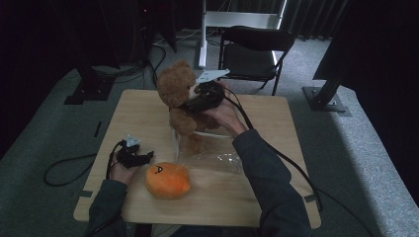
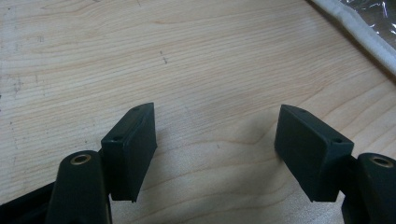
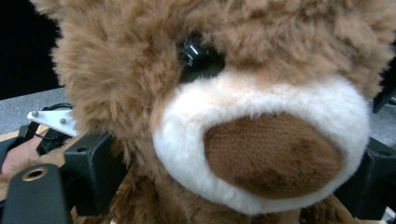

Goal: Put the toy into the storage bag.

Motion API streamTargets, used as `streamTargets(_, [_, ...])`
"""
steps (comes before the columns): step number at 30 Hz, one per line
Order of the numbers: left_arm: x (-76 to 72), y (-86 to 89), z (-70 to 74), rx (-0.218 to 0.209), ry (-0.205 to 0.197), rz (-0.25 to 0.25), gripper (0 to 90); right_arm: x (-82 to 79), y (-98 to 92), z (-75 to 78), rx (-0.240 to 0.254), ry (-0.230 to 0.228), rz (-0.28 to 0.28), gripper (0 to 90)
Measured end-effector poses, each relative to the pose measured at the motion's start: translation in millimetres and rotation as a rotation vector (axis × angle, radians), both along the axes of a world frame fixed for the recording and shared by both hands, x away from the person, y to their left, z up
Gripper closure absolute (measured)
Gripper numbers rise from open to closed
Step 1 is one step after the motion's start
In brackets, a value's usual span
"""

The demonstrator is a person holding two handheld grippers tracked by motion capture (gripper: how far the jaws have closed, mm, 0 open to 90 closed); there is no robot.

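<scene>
Right tongs (image 1: 195,101) raised, jaws clamped. Left tongs (image 1: 148,157) low near table edge, jaws apart.

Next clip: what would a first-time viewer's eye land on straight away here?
The brown teddy bear, held up at the far middle of the table by the right gripper, whose jaws press its head from both sides; its muzzle looms large in the right gripper view. Next, the bright orange plush toy near the front edge, beside a clear plastic bag. The left gripper rests open on the wood at the left.
</scene>
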State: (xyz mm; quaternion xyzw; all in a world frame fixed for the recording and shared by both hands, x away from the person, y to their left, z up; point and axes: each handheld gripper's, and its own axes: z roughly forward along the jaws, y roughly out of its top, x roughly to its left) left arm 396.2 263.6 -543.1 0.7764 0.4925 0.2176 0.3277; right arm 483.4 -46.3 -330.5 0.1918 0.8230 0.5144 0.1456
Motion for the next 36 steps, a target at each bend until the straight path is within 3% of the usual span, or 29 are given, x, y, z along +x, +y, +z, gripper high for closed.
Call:
streamTargets(10, [0.0,0.0,0.0,0.000,0.000,0.000,30.1,-2.4,-0.2,2.3,0.022,-0.046,0.009,10.4])
streamTargets(19, [0.0,0.0,0.0,0.000,0.000,0.000,30.1,-2.2,-0.8,3.1,0.036,-0.027,0.025,10.4])
streamTargets(25, [0.1,0.0,-0.1,-0.001,-0.001,0.000,30.1,0.9,-6.8,9.2,0.117,0.007,0.050,14.3])
streamTargets(27, [0.1,0.1,-0.1,-0.001,0.000,0.000,30.1,1.4,-6.6,10.9,0.092,0.028,0.048,20.5])
streamTargets(31, [0.1,-0.1,-0.3,-0.002,-0.003,0.001,30.1,6.8,-2.5,-1.3,-0.033,0.068,0.012,22.8])
streamTargets(36, [0.1,-0.1,-0.3,-0.002,-0.003,0.001,30.1,7.2,0.0,-6.3,-0.060,0.095,0.009,29.0])
